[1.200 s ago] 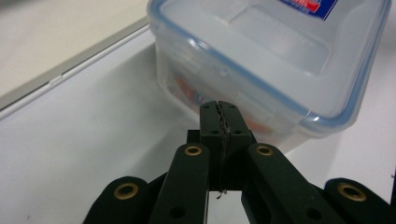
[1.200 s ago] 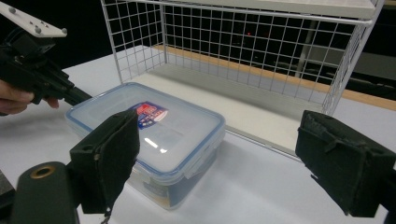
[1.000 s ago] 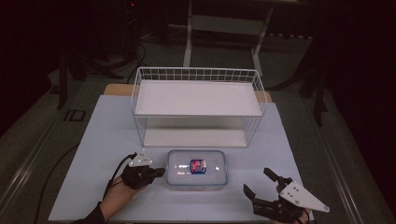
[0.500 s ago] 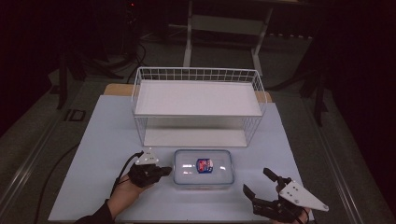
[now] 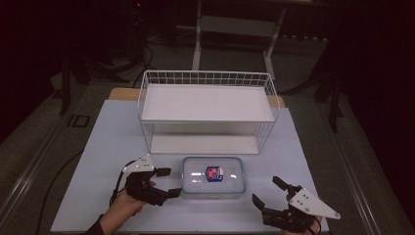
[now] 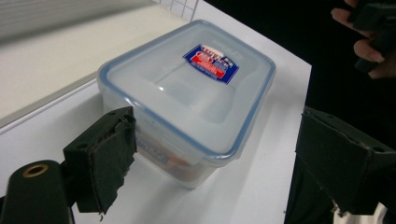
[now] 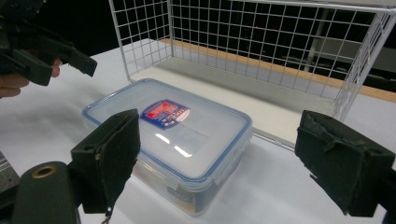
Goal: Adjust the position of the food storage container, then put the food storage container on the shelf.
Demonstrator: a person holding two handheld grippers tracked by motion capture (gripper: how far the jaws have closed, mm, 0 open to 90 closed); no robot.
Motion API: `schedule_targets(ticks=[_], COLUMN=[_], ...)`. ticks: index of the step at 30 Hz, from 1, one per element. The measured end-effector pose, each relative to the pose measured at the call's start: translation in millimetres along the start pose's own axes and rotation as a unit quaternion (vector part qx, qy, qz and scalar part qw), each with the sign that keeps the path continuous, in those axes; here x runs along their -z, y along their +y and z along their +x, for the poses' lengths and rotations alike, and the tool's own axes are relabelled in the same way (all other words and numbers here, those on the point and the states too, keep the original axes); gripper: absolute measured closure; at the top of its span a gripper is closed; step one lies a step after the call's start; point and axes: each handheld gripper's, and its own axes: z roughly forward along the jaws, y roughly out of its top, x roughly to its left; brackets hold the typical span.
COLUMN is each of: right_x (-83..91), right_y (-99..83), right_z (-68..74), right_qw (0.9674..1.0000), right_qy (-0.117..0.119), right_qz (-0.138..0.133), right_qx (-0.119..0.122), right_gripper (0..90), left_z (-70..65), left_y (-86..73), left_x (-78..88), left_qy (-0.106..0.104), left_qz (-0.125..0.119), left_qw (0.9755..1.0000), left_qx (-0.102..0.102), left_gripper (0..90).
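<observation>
The clear lidded plastic box [image 5: 212, 176] is left on the white table [image 5: 98, 147] at 6 o'clock of the white wire rack [image 5: 208, 110] — the left gripper [image 5: 166, 182], jaws just opened and empty, is backed off at its 9 o'clock, the right gripper [image 5: 268, 192] held open and empty at 4 o'clock.

A: Box [image 5: 213, 176] status?
B: Clear plastic, rectangular, rounded corners. Lid on, blue seal round the rim.
A: Label?
B: Red-blue sticker [image 5: 214, 173] on the lid, about centre. Text too small to read.
A: Pose?
B: Flat, upright on the white table, long side across. Near the front edge, just in front of the wire rack, not touching it.
A: Contents?
B: Something red shows low through the wall. Can't tell what.
</observation>
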Motion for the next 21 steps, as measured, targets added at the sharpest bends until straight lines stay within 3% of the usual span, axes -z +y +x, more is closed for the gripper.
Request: schedule_targets(ticks=[2, 8, 11, 16, 19, 21], right_x=[-0.2, -4.5, -7.7, -17.3, -24.7, -29.9], right_y=[0.5, 5.8, 10.7, 22.8, 30.2, 33.9], right_z=[0.8, 2.6, 1.9, -3.4, -3.0, -3.4], right_qw=[1.0, 0.9998, 0.9997, 0.9988, 0.998, 0.9978], right_qy=[0.001, 0.003, 0.009, 0.041, 0.047, 0.051], right_qz=[0.0, 0.011, 0.015, 0.021, 0.021, 0.026], right_qx=[0.003, 0.014, 0.018, 0.012, 0.037, 0.035], right_gripper=[14.2, 14.3, 14.3, 13.2, 12.4, 12.1], left_z=[-1.9, -10.1, -16.4, -20.7, -15.1, -8.5], left_y=[3.2, 16.4, 25.8, 36.9, 38.4, 38.1], left_x=[0.8, -1.7, -1.3, -5.7, -11.7, -16.6], left_qy=[-0.005, 0.017, 0.011, 0.023, 0.023, 0.016], left_qz=[-0.01, -0.016, -0.026, -0.02, -0.021, -0.018], left_qw=[0.9999, 0.9997, 0.9995, 0.9993, 0.9986, 0.9972], left_qx=[0.008, 0.011, 0.012, 0.021, 0.043, 0.071], left_gripper=[8.5, 1.2, 0.6, 0.7, 0.6, 0.7])
